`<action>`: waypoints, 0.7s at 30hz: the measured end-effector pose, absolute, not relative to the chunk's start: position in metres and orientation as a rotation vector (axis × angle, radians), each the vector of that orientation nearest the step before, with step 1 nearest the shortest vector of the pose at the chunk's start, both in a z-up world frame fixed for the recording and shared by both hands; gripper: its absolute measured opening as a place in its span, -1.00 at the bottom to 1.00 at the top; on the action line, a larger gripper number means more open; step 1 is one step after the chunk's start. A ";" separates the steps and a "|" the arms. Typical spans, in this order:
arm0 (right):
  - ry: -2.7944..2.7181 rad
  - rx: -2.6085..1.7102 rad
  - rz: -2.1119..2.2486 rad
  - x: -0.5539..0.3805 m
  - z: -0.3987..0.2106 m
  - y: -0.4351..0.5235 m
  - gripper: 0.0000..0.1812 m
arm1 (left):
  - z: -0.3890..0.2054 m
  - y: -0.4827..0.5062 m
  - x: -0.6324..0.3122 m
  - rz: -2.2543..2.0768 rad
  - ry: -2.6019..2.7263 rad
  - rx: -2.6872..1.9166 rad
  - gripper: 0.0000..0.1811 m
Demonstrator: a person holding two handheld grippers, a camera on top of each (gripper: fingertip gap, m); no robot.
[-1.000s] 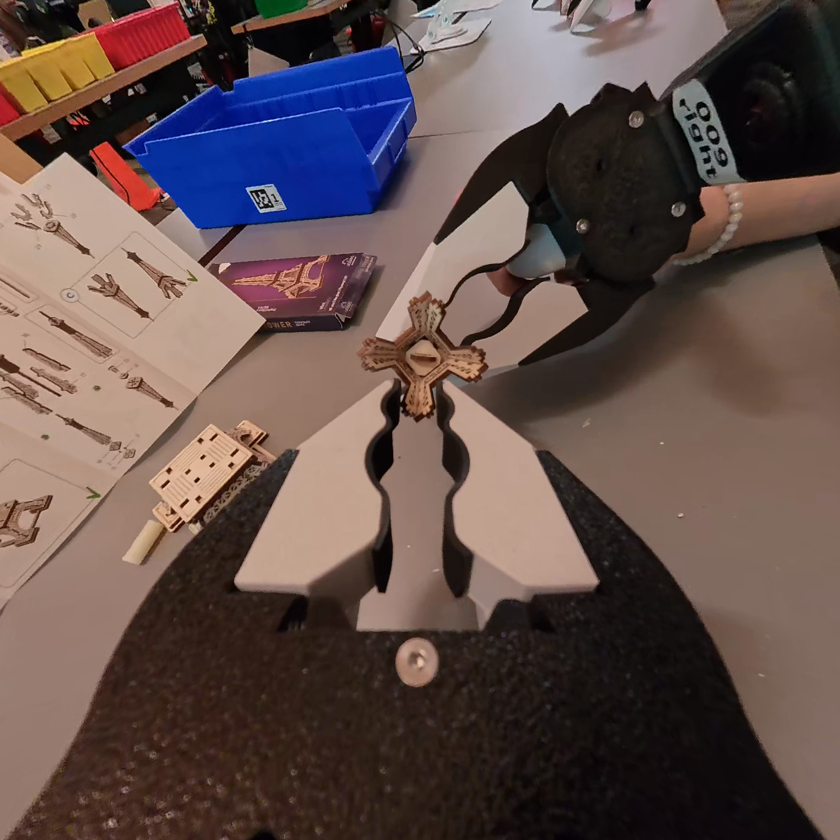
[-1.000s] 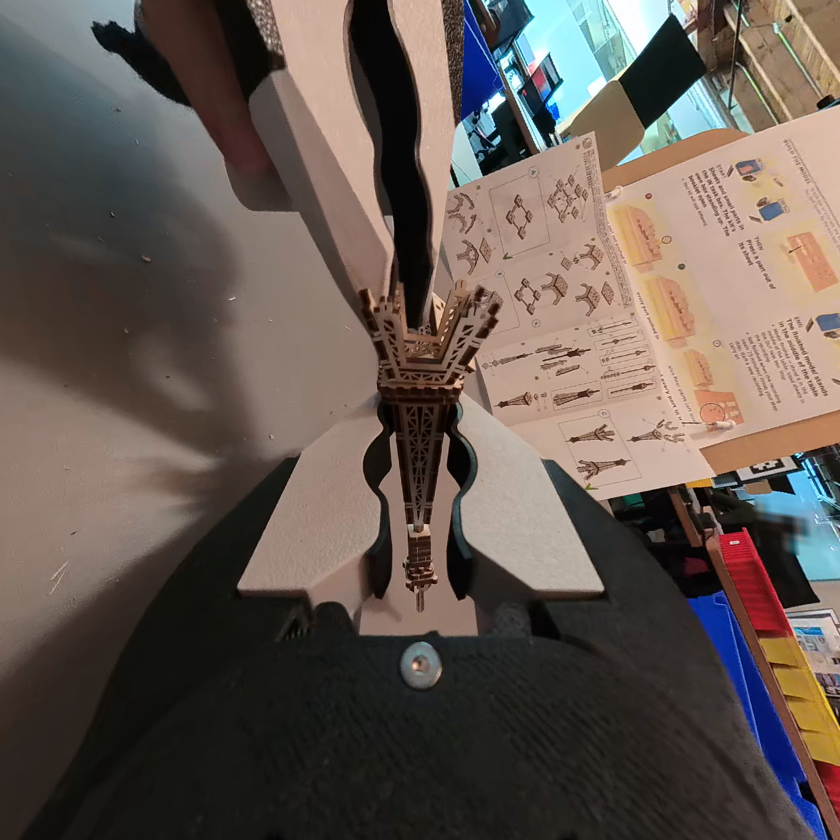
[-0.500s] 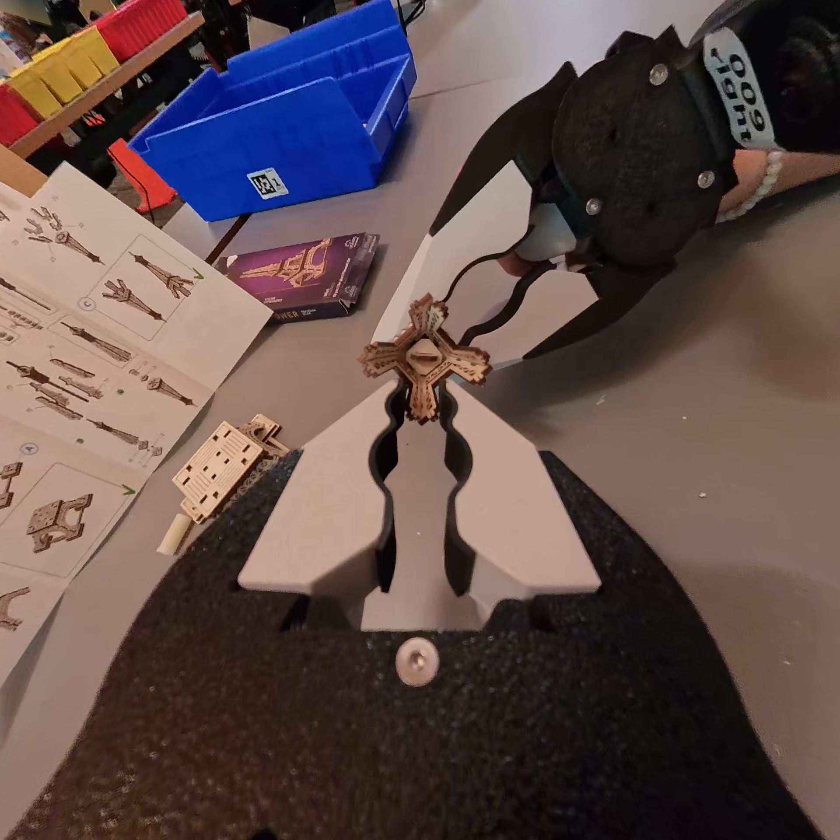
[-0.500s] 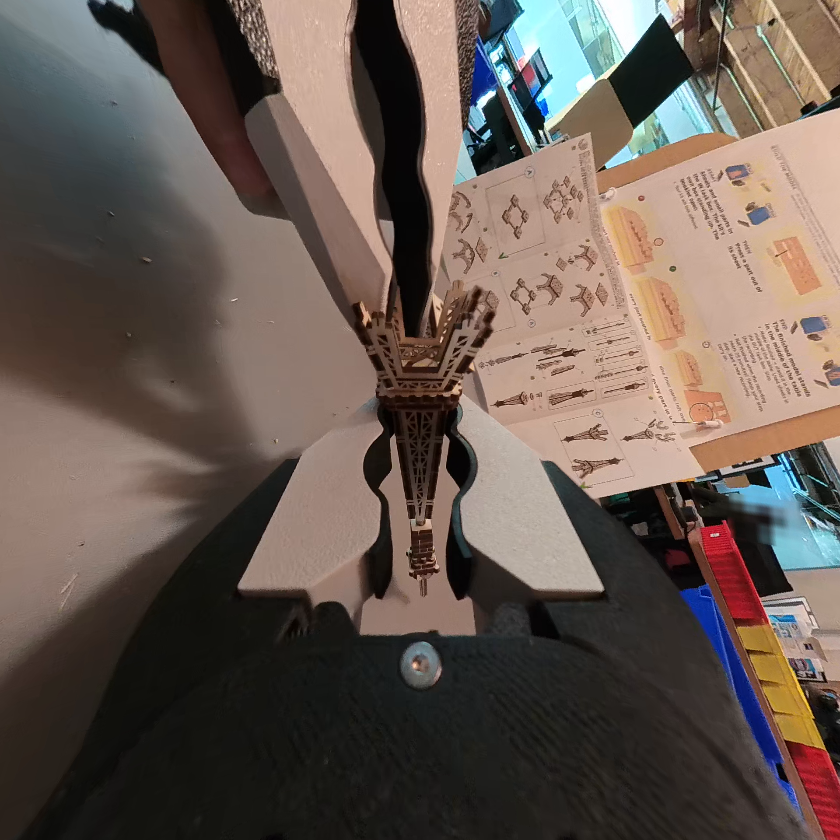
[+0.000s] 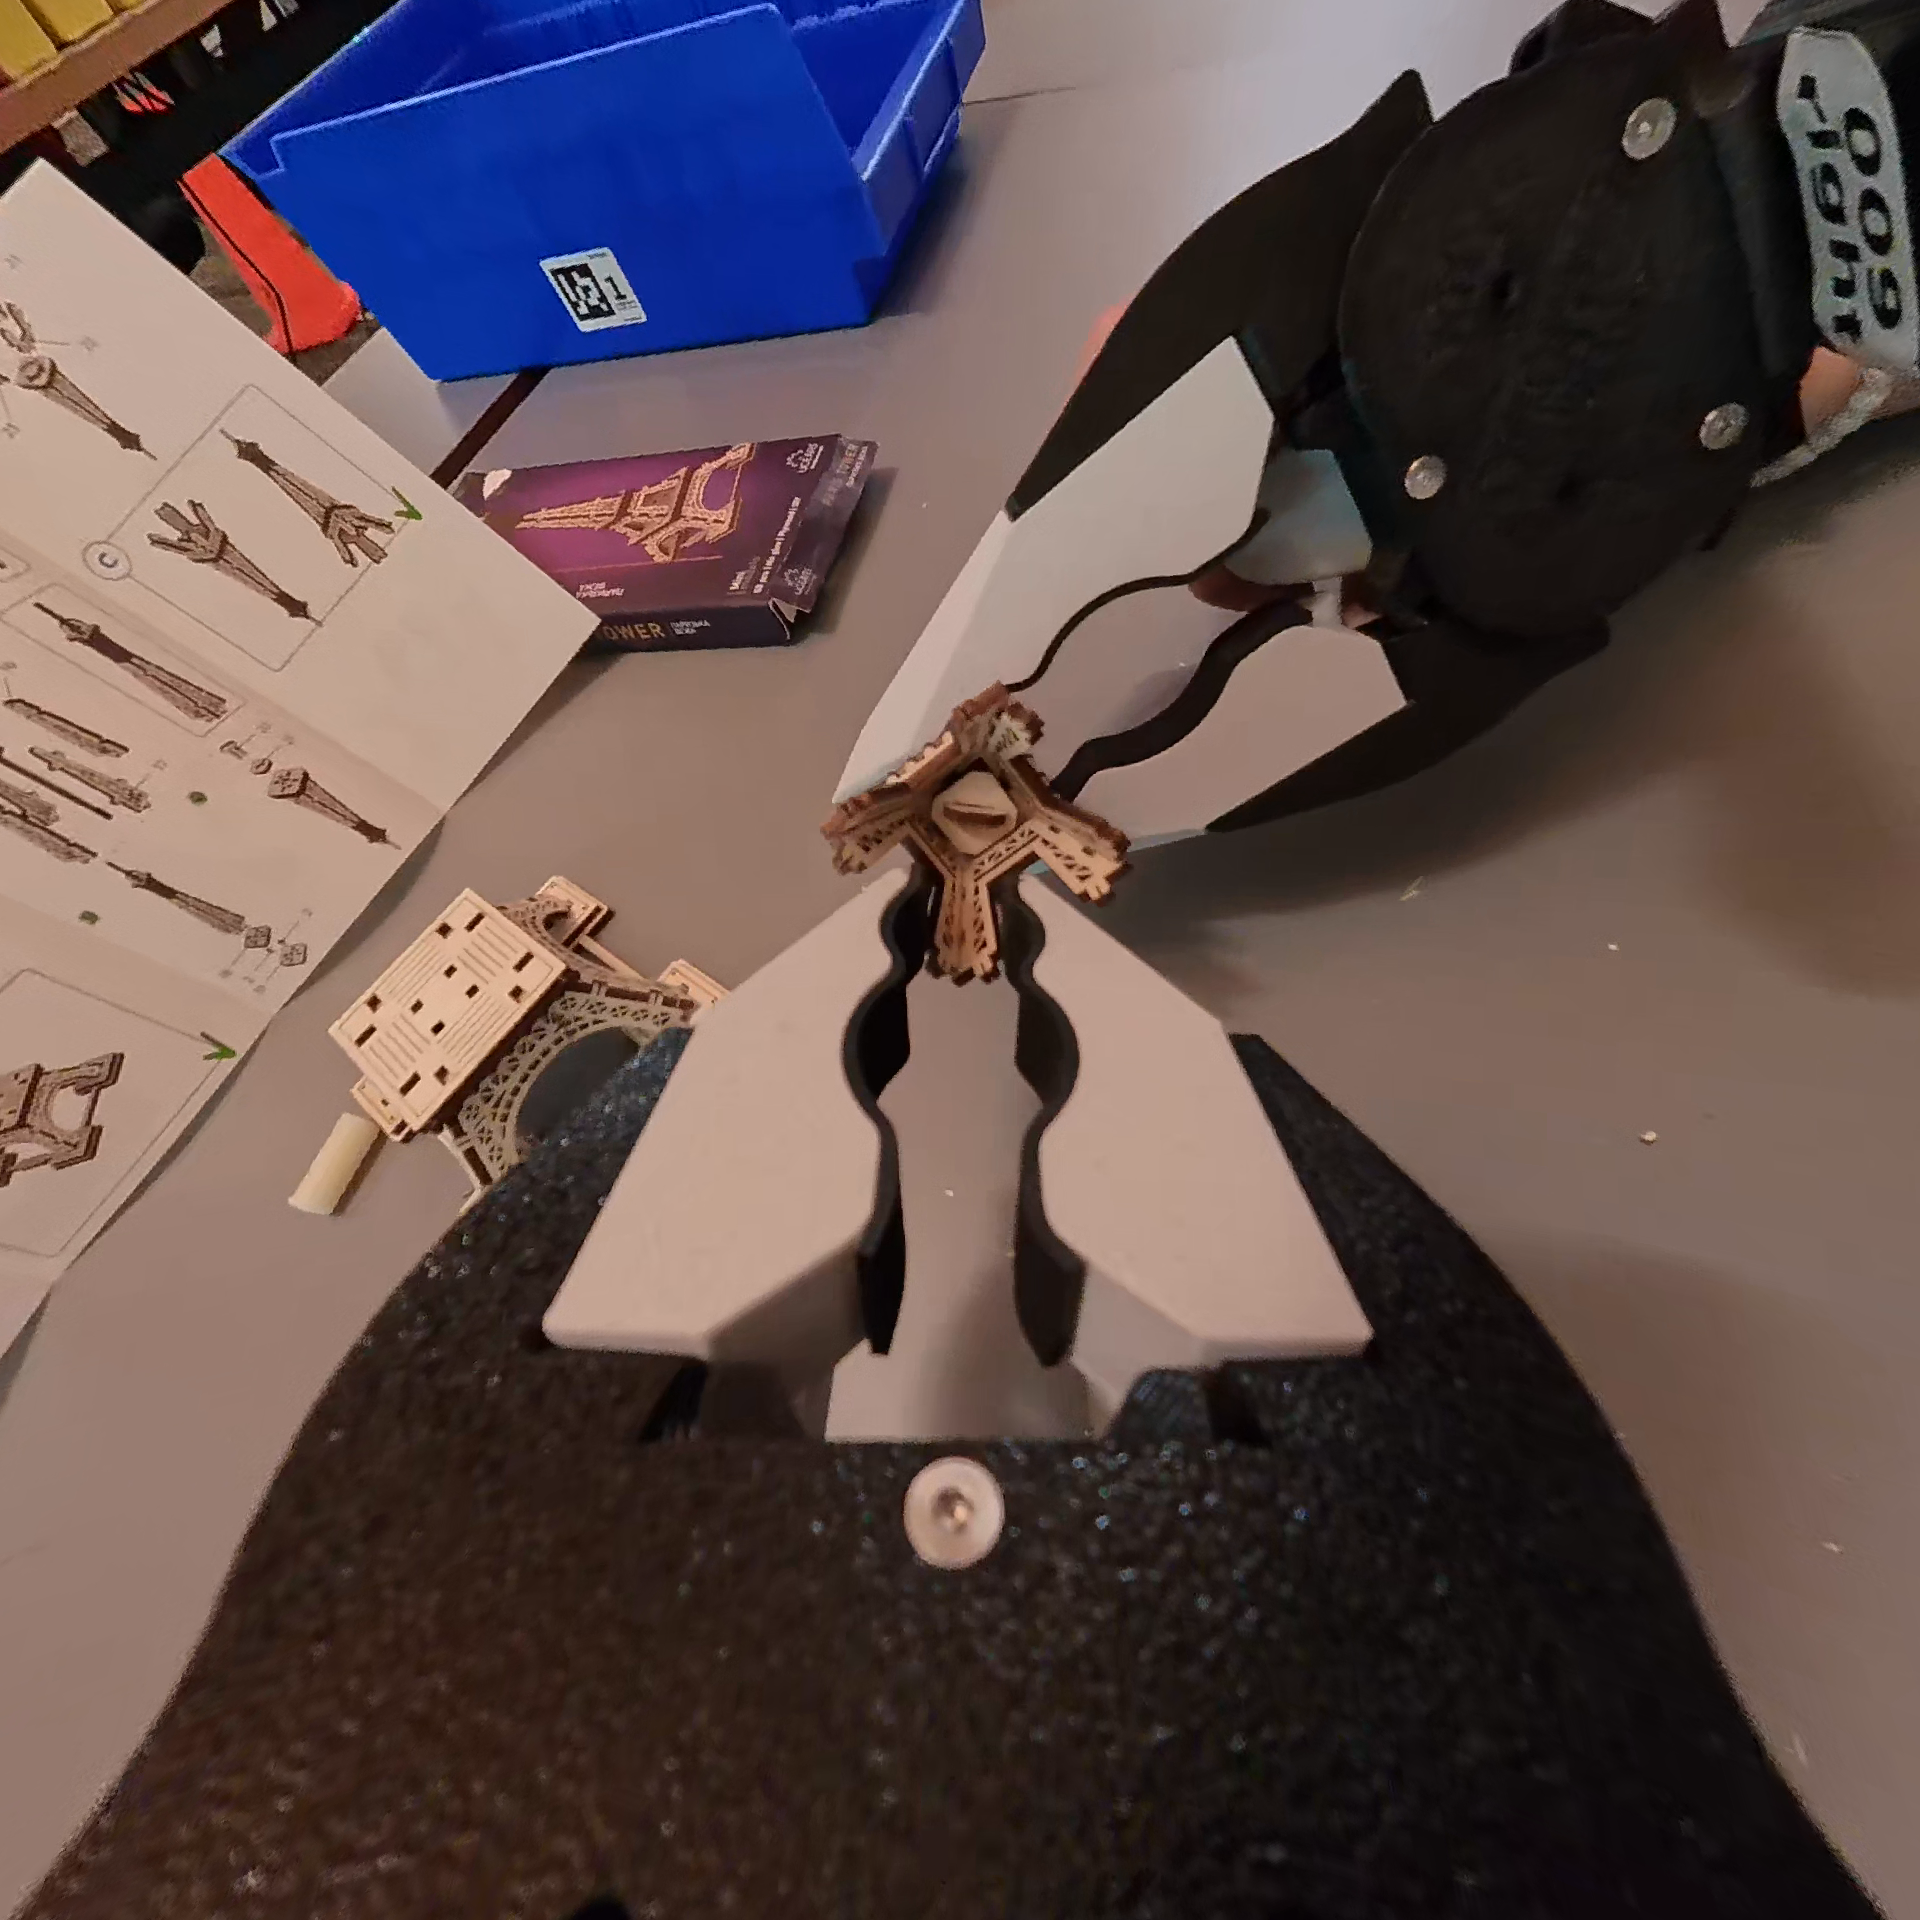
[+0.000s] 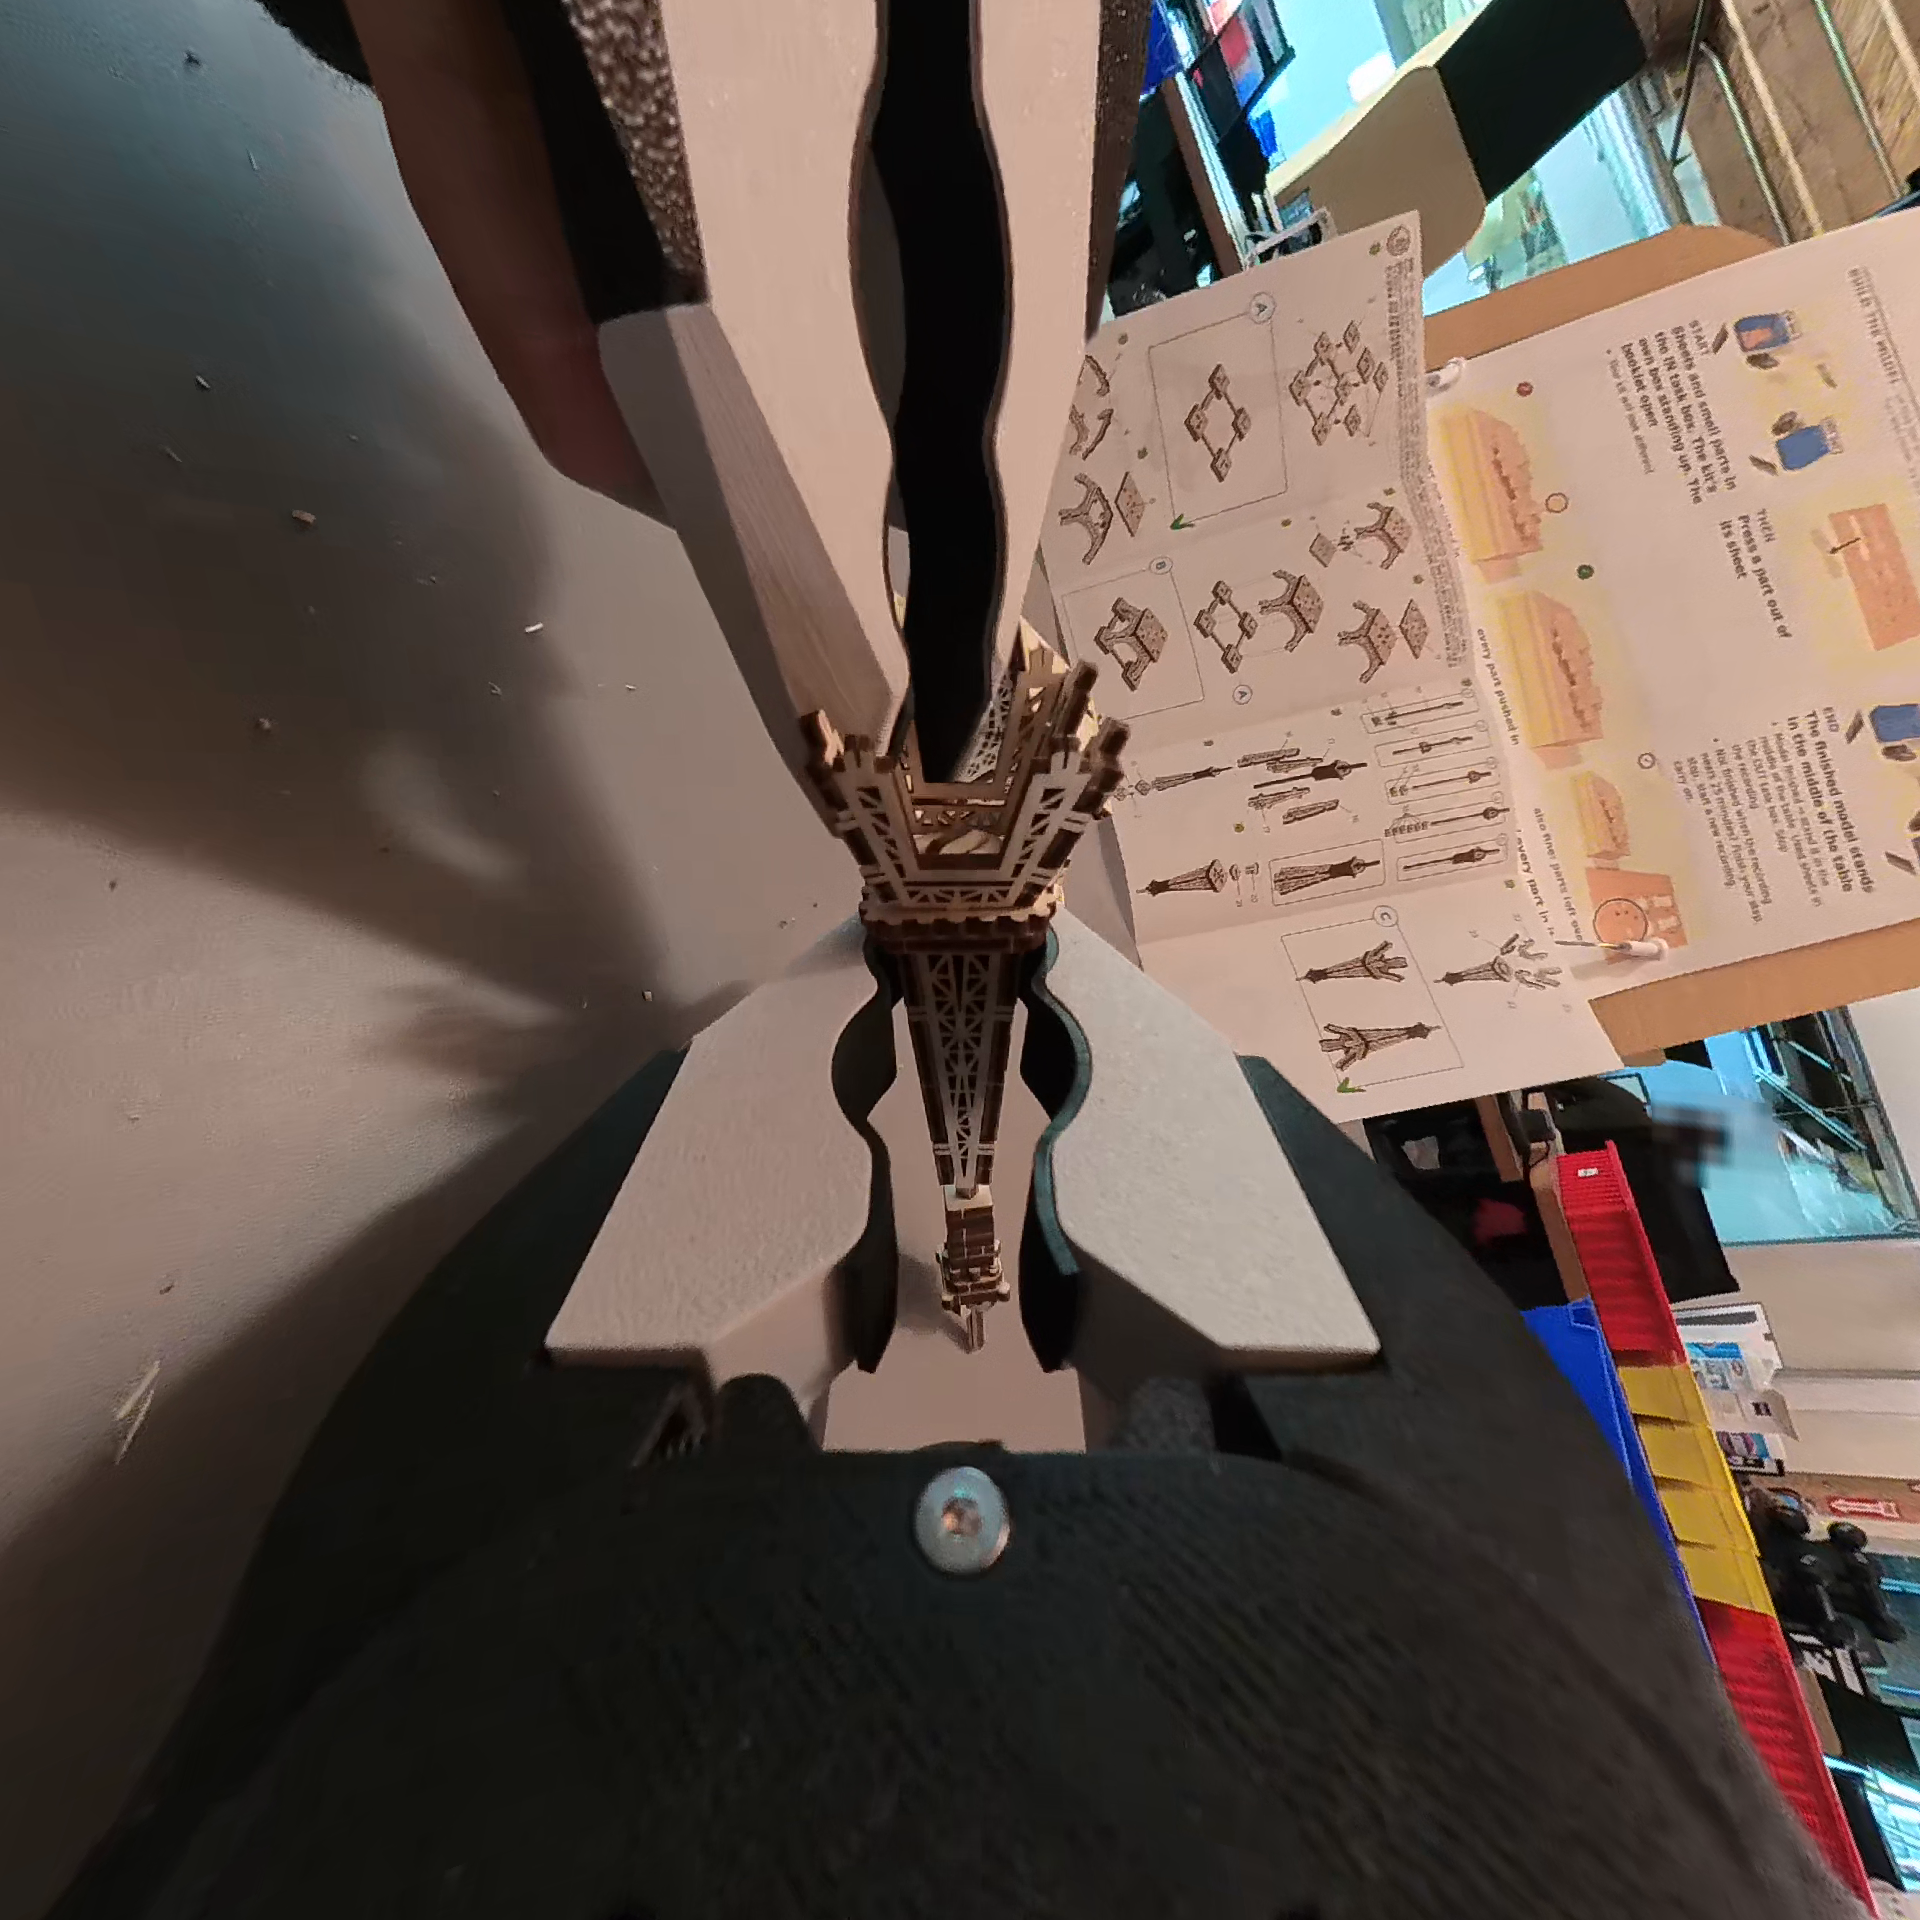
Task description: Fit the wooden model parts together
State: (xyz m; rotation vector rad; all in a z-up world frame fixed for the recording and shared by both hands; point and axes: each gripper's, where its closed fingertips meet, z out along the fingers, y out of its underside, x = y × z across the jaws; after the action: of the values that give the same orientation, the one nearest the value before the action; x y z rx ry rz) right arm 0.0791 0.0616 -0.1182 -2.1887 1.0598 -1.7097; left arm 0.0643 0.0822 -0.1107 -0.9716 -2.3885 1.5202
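Observation:
A wooden tower top (image 5: 971, 831) with flared legs hangs above the grey table (image 5: 1455, 1091), held from both ends. My left gripper (image 5: 964, 894) is shut on one of its legs. My right gripper (image 6: 961, 940) is shut on the lattice shaft (image 6: 961, 1049), with the spire pointing back into its palm. It also shows in the left wrist view (image 5: 1029, 810), reaching in from the upper right. The left gripper (image 6: 951, 707) comes down from above in the right wrist view. A wooden base piece (image 5: 468, 997) lies on the table to the left, partly hidden by my left gripper's body.
A small cream peg (image 5: 332, 1179) lies by the base piece. An instruction sheet (image 5: 208, 675) lies at the left, and it also shows in the right wrist view (image 6: 1299, 644). A purple box (image 5: 675, 540) and a blue bin (image 5: 623, 177) sit behind. My two grippers' fingertips are within a few centimetres of each other. The small cream peg (image 5: 332, 1179) lies around 15 centimeters away from my right fingertips.
Both grippers keep their hold on the tower top. The left view has dropped closer to the table and the base piece, and the tower's legs have tilted slightly.

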 end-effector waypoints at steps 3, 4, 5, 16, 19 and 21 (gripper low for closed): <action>1.082 -2.180 -1.677 0.080 -0.119 0.059 -0.81 | -0.107 0.081 0.067 1.527 -2.353 -0.941 -0.87; 1.072 -2.170 -1.672 0.081 -0.117 0.058 -0.81 | -0.105 0.081 0.067 1.525 -2.330 -0.913 -0.87; 1.064 -2.164 -1.666 0.082 -0.116 0.057 -0.80 | -0.101 0.082 0.066 1.537 -2.292 -0.879 -0.87; 1.024 -2.129 -1.812 0.077 -0.105 0.052 -0.80 | -0.094 0.083 0.061 1.692 -2.260 -0.995 -0.80; 0.972 -2.110 -1.849 0.077 -0.100 0.056 -0.80 | -0.089 0.084 0.059 1.674 -2.205 -0.922 -0.84; 0.948 -2.103 -1.875 0.077 -0.097 0.056 -0.80 | -0.088 0.084 0.058 1.681 -2.187 -0.911 -0.85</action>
State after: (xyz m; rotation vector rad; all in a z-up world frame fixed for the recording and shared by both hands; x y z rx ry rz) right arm 0.0765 0.0564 -0.0969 -2.1028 0.9479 -1.8745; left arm 0.0579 0.0838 -0.0880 -0.9107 -2.1866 1.6811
